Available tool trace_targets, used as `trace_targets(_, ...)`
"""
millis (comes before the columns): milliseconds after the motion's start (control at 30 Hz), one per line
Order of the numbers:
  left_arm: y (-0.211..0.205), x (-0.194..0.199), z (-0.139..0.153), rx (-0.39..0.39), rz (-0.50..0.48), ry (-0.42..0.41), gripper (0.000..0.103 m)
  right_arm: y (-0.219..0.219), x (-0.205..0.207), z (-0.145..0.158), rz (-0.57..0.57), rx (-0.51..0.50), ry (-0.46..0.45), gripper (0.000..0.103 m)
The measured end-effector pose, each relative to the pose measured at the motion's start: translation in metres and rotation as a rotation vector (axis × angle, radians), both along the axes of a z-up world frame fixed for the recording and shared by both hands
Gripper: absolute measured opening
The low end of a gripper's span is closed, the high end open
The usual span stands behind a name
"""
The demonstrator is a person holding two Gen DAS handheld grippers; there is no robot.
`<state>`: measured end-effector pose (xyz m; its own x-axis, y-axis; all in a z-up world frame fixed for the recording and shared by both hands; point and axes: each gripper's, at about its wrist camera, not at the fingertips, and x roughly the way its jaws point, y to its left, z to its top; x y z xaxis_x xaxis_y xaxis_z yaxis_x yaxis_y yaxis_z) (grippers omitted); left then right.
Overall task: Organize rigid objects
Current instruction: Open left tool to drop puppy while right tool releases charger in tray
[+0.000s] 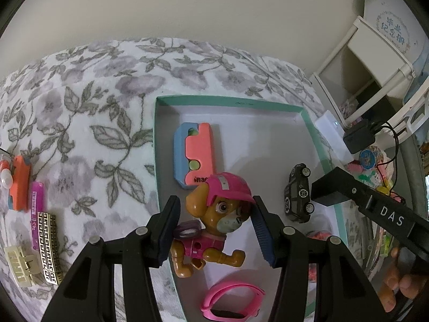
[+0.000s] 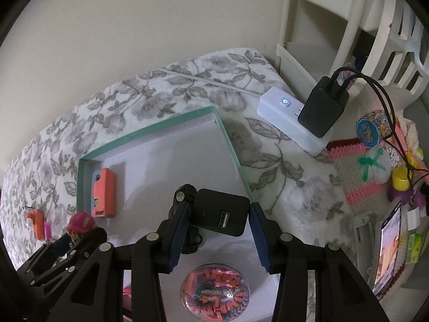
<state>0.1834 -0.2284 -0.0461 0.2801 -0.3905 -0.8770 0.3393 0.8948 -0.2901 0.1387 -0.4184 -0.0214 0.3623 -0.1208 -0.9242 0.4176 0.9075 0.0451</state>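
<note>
Toy figure, a hard-plastic tan puppy in a pink helmet and pink vest (image 1: 214, 220), lay on the white floor of the shallow teal-rimmed cardboard box (image 1: 230, 98), near its left wall. Looked light, stiff and glossy, likely slippery on the rounded helmet; best taken across the narrower torso. Long axis ran from helmet, toward the box's far wall, to hind legs, toward its near edge; face turned to the box's right wall. Left gripper (image 1: 213, 228) stood spread astride the head; contact with the pads could not be told. Right gripper (image 2: 218, 230) pinched a black, boxy USB wall charger (image 2: 221, 212) above the box's floor, USB port facing the camera, beside a black toy car (image 1: 298, 193).
</note>
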Motion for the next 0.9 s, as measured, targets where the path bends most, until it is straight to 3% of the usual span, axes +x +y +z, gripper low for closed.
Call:
trace_targets(267,0.0,0.001,-0.004,0.002,-0.006,0.019,0.062,0.001,0.002,0.0,0.0,-0.007,-0.004,0.049)
trace_targets(500,0.006,0.003,-0.002,0.003,0.013,0.024,0.063,0.002,0.002,0.0,-0.004,-0.009,-0.002,0.049)
trace_targets(567,0.008,0.004,-0.001,-0.009,0.019,0.033,0.063,0.002,0.002,0.001,-0.006,-0.007,-0.013,0.051)
trace_targets(667,0.01,0.005,0.0,-0.013,0.024,0.037,0.063,0.001,0.002,0.006,-0.006,0.0,-0.037,0.063)
trace_targets(900,0.015,0.007,0.008,-0.001,0.043,0.024,0.067,0.004,0.002,0.016,-0.006,-0.008,-0.063,0.063)
